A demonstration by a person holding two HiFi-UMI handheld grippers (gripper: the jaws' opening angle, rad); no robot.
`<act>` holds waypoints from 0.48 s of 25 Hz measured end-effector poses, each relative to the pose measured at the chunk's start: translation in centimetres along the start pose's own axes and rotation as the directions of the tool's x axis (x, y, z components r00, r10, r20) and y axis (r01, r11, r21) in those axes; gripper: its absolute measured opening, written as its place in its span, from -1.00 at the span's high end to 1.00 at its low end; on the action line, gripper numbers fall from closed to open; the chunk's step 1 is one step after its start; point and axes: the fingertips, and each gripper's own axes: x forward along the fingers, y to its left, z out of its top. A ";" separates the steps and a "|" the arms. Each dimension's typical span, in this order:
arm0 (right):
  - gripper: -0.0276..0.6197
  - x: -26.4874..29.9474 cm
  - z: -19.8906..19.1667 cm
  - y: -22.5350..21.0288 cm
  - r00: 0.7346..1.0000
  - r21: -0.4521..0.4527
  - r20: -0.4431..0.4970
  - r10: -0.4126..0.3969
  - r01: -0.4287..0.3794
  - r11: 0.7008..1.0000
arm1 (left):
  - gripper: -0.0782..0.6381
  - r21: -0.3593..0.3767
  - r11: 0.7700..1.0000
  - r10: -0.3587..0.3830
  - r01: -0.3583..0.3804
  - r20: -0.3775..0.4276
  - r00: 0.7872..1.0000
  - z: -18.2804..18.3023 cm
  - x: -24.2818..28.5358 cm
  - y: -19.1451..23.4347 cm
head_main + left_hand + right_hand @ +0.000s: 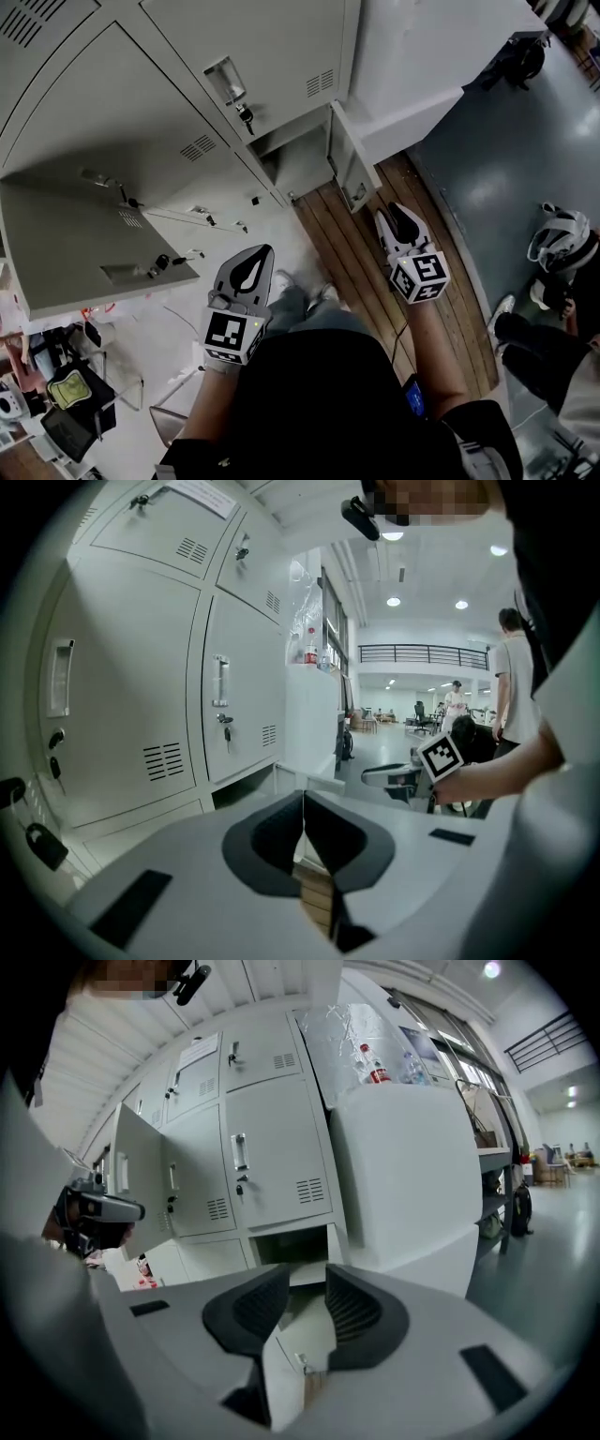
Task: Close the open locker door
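The grey lockers (pixel 169 103) fill the upper left of the head view. A small low locker door (pixel 353 169) stands open beside its dark compartment (pixel 298 167). My right gripper (pixel 396 218) hovers just in front of that door's free edge, open, with nothing between its jaws. In the right gripper view the compartment (pixel 291 1243) lies straight ahead and the door's panel (pixel 286 1377) shows through the gap of the right gripper (pixel 307 1299). My left gripper (pixel 261 251) is shut and empty, held left of the door; in its own view the left gripper (pixel 302 822) has its jaws meeting.
A larger locker door (pixel 94 248) hangs open at the left. A tall white cabinet (pixel 422 56) adjoins the lockers on the right, with bottles (pixel 375 1065) on top. Wooden planks (pixel 375 272) run underfoot. Bags (pixel 66 394) lie bottom left; a person's legs (pixel 534 342) at right.
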 end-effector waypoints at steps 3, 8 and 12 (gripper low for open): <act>0.53 1.9 -1.8 -1.7 0.999 -0.003 -0.040 -0.017 0.017 1.000 | 0.72 0.004 1.000 -0.004 0.004 -0.005 1.000 -0.2 0.8 1.1; 0.51 4.4 -4.0 -3.3 0.995 -0.019 -0.093 -0.023 0.021 1.000 | 0.72 0.001 1.000 -0.014 0.014 -0.019 1.000 -1.0 1.6 2.3; 0.51 5.8 -5.2 -3.8 0.993 -0.033 -0.118 -0.025 0.021 0.999 | 0.72 -0.003 1.000 -0.030 0.030 -0.040 0.999 -1.8 2.0 2.2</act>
